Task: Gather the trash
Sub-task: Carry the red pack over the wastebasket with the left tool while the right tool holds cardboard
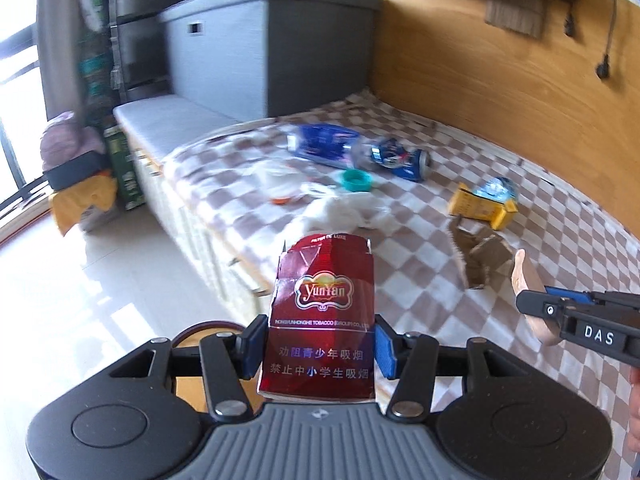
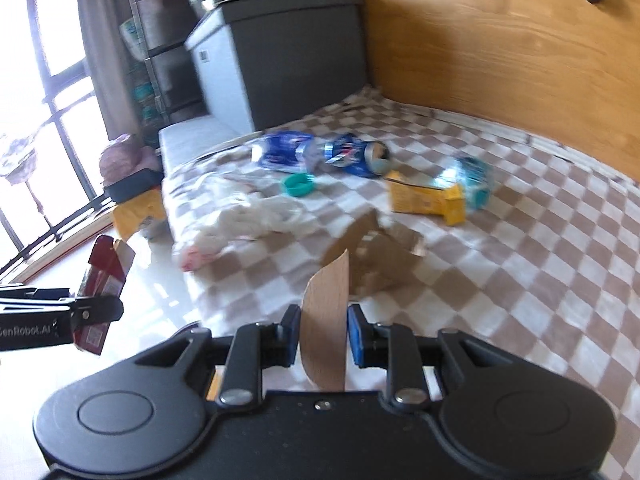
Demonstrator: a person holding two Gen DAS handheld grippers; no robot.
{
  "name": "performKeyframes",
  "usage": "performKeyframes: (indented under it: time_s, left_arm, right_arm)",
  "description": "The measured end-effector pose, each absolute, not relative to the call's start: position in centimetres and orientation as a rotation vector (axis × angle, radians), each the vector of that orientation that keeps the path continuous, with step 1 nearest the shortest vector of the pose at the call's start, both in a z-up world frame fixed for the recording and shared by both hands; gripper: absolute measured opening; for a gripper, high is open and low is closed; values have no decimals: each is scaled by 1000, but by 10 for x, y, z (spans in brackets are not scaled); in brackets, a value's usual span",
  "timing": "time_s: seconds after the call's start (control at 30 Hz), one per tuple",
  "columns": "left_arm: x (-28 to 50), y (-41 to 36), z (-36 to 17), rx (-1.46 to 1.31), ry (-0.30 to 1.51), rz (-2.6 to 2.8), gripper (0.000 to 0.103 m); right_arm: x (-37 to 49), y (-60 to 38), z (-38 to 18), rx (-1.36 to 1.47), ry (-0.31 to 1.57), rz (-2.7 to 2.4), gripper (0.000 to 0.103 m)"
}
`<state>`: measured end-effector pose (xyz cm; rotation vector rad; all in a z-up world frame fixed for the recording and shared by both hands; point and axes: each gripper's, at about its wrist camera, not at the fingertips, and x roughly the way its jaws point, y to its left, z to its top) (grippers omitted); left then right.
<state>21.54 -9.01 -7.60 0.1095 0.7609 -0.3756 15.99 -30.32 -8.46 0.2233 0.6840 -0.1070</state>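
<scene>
My left gripper (image 1: 318, 350) is shut on a red cigarette pack (image 1: 322, 316), held upright over the bed's edge; it also shows in the right wrist view (image 2: 102, 280). My right gripper (image 2: 323, 338) is shut on a tan curved cardboard strip (image 2: 325, 332), seen in the left wrist view (image 1: 528, 292) too. On the checkered bed (image 1: 520, 216) lie a blue can (image 1: 404, 158), a blue wrapper (image 1: 320, 144), a teal cap (image 1: 356, 180), a yellow box (image 1: 480, 204), torn brown cardboard (image 1: 480, 260) and white tissue (image 1: 344, 208).
A grey cabinet (image 1: 272, 48) stands at the bed's far end, a wooden wall (image 1: 500, 64) runs along the right. Glossy white floor (image 1: 100, 272) lies left of the bed, with bags and a green box (image 1: 124, 168) by the window.
</scene>
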Motion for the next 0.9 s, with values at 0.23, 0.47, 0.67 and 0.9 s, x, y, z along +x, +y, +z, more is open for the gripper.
performKeyframes:
  time_s: [0.23,0.47,0.67,0.9]
  left_arm:
    - [198,-38,-76,51,758,-272,54]
    - [193,2,-80,-1,766,-187,54]
    - [201,29,-91,-51,783,-144,54]
    - [226,55,-123,-104,826,-106,54]
  right_arm:
    - [174,-254,-79,153,711,-1,26]
    - [184,-207,-71,101,718,101,26]
    - [197,-168,-69,65,735,162,26]
    - [232,-133,-98,42,802,200,26]
